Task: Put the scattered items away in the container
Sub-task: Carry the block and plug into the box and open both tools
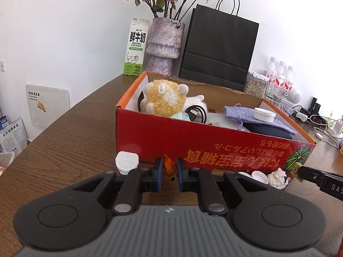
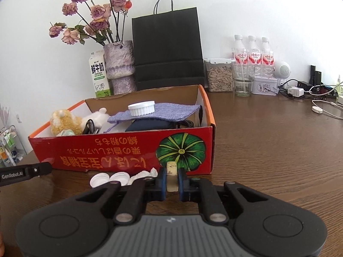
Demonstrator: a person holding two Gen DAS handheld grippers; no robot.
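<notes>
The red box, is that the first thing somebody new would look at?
Probably yes: the red box with its green pumpkin picture sits in the middle of the wooden table, and a fluffy yellow plush toy lies inside it. Behind it stand dried roses in a purple vase beside a black paper bag. Up close, the right gripper pinches a small beige block, and the left gripper sits around a dried orange flower.
</notes>
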